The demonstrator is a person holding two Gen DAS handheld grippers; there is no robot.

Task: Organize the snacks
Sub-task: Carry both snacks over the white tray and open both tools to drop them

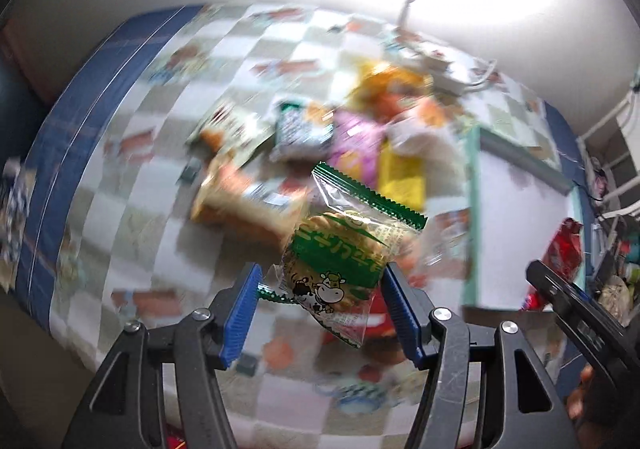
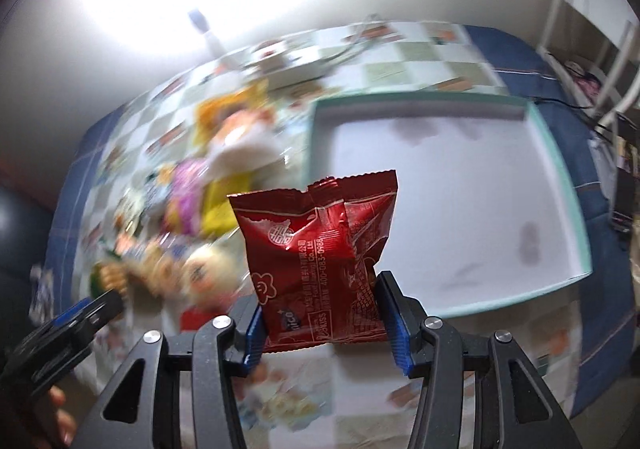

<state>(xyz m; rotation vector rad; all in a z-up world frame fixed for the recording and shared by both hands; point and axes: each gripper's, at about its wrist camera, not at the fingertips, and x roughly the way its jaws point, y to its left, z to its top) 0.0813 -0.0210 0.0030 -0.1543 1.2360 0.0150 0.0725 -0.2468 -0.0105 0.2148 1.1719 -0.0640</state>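
Note:
My left gripper (image 1: 322,273) is shut on a clear biscuit packet (image 1: 340,245) with green trim and a cow drawing, held up above the checked tablecloth. My right gripper (image 2: 320,291) is shut on a red foil snack packet (image 2: 316,241), lifted just left of a white tray with a teal rim (image 2: 440,102). A blurred pile of mixed snack packets (image 1: 320,137) lies in the middle of the table, also seen as the pile (image 2: 208,185) left of the tray. The right gripper (image 1: 560,289) shows at the right edge of the left wrist view, and the left gripper (image 2: 92,309) shows low on the left of the right wrist view.
The table carries a checked cloth with a blue border (image 1: 80,153). A white power strip with cables (image 2: 296,65) lies at the back by the wall. A white wire rack (image 2: 580,49) stands to the right of the table. The tray's teal rim (image 1: 474,209) borders the pile.

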